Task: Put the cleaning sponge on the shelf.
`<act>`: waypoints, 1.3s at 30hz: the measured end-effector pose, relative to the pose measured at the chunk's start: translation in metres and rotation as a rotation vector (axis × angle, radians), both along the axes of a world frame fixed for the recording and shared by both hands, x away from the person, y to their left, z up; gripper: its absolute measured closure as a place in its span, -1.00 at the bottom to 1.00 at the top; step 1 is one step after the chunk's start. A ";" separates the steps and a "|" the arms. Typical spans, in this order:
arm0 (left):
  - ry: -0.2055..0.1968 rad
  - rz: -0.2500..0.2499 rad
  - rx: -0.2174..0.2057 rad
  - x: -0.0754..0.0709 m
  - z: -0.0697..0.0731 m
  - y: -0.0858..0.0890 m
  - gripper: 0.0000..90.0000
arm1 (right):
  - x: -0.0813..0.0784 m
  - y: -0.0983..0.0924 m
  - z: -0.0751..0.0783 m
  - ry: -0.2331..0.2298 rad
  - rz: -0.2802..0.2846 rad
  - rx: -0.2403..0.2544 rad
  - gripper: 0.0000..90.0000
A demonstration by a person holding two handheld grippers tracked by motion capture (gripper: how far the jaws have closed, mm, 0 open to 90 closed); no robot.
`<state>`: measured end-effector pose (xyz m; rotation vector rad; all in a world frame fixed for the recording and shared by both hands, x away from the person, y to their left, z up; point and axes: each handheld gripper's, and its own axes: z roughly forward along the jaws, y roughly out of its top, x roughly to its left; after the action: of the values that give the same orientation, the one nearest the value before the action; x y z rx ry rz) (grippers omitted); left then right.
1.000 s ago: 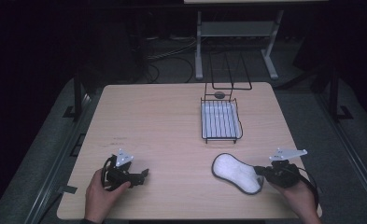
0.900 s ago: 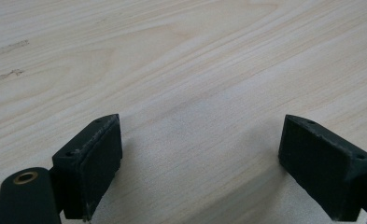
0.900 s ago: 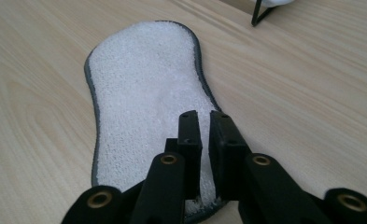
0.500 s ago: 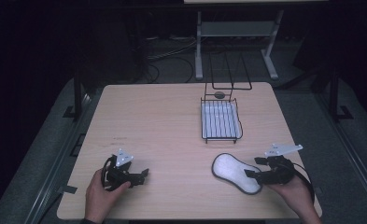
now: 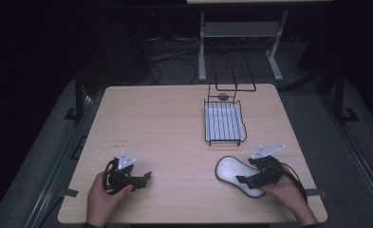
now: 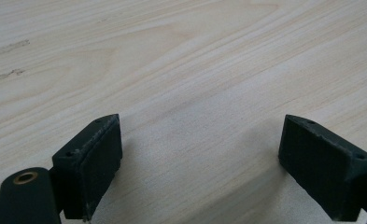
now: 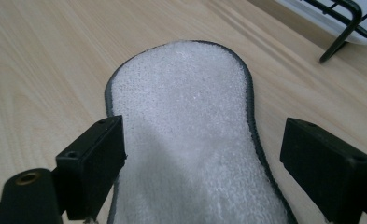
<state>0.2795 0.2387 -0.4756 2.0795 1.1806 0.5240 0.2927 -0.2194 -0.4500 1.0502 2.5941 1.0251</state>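
Right gripper [image 5: 245, 179] has just spread its jaws and advanced over the white pad [image 7: 195, 135]; lower squarely, then clamp its near end; left gripper [image 5: 145, 176] idles, jaws apart

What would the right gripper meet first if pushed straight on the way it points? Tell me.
The right gripper, jaws open, points along the white fleecy insole with the dark edge, which lies flat on the light wooden table. It would probably meet that insole first.
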 end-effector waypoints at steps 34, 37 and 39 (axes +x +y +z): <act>0.000 0.000 0.000 0.000 0.000 0.000 -0.72 | 0.005 0.008 -0.015 0.053 0.045 -0.047 -0.68; 0.000 0.000 0.000 0.000 0.000 0.000 -0.72 | 0.005 0.007 -0.015 0.051 0.048 -0.045 -0.65; 0.000 0.000 0.000 0.000 0.000 0.000 -0.72 | 0.004 0.007 -0.015 0.047 0.051 -0.049 -0.63</act>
<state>0.2795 0.2387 -0.4756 2.0796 1.1805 0.5242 0.2969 -0.2120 -0.4647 1.0140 2.6814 0.9544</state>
